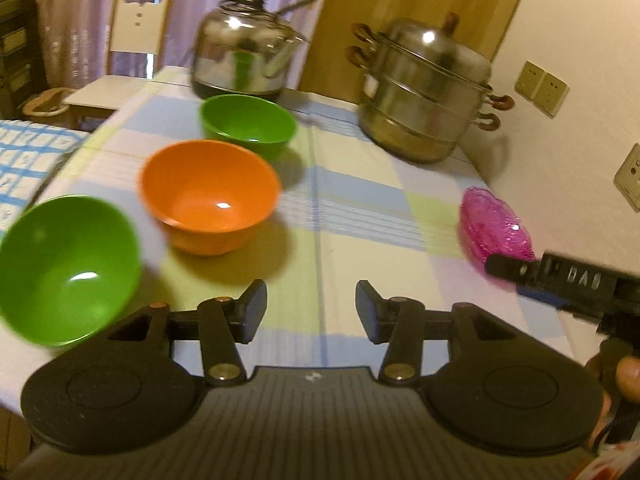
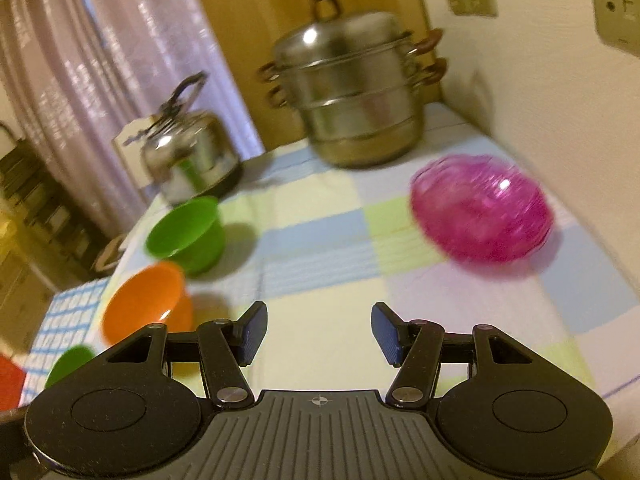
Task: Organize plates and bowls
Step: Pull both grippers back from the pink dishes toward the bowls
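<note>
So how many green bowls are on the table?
2. The near green bowl sits by the table's front-left edge; the far green bowl sits before the kettle, with the orange bowl between them.

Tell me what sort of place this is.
Probably a home dining or kitchen corner: a checked tablecloth under a steel kettle and stacked steamer pot, a chair and curtains behind.

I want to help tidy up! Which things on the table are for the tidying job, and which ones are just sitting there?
For the job:
near green bowl
orange bowl
far green bowl
pink glass dish

Just sitting there:
kettle
steamer pot
checked tablecloth
chair

Both grippers, left and right, are open and hold nothing.
</note>
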`<state>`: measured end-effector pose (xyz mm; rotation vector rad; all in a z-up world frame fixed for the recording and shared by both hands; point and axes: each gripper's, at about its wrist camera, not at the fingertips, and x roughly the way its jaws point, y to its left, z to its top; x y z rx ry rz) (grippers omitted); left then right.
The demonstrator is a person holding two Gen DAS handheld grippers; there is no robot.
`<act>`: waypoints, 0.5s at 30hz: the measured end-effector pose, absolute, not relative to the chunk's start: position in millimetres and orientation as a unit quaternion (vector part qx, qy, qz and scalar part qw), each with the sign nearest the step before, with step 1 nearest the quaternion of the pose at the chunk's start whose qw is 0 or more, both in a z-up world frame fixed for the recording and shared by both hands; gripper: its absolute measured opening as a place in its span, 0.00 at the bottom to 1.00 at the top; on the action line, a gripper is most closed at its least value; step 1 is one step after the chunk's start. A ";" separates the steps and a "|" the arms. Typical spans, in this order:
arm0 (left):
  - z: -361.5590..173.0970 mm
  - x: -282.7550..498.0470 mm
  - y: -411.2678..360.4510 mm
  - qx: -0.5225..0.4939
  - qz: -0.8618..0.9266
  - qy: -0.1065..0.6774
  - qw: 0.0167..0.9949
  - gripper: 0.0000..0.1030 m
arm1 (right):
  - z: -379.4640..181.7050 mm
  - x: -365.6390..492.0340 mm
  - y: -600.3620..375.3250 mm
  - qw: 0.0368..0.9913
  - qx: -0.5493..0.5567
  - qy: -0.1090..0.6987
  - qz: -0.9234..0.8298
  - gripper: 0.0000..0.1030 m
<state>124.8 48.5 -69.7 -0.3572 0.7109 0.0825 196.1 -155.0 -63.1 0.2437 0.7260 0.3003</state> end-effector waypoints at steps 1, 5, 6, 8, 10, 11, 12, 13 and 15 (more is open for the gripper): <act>-68.3 117.2 52.8 -0.174 0.046 0.344 0.921 0.48 | -65.1 188.5 -148.3 0.914 0.116 0.357 0.153 0.56; -58.7 90.6 71.8 -0.170 0.068 0.339 0.923 0.49 | -73.8 166.0 -125.9 0.901 0.120 0.379 0.176 0.56; -56.0 83.9 76.4 -0.168 0.074 0.339 0.923 0.50 | -74.4 160.8 -119.2 0.898 0.118 0.383 0.184 0.56; -52.4 75.7 84.1 -0.171 0.080 0.337 0.922 0.52 | -75.5 147.9 -104.7 0.895 0.106 0.387 0.197 0.56; -50.4 66.5 92.8 -0.177 0.089 0.337 0.921 0.53 | -75.7 138.5 -91.6 0.890 0.098 0.392 0.212 0.56; -49.3 61.4 97.3 -0.178 0.094 0.336 0.920 0.53 | -75.4 134.6 -86.8 0.888 0.095 0.394 0.217 0.56; -48.7 58.3 100.3 -0.179 0.097 0.337 0.919 0.53 | -75.7 131.2 -81.2 0.886 0.091 0.397 0.222 0.56; -48.0 54.1 104.0 -0.181 0.100 0.337 0.918 0.53 | -75.6 127.5 -75.6 0.884 0.086 0.399 0.228 0.56; -46.5 47.1 111.0 -0.180 0.106 0.337 0.918 0.54 | -75.7 123.6 -66.3 0.882 0.080 0.401 0.233 0.56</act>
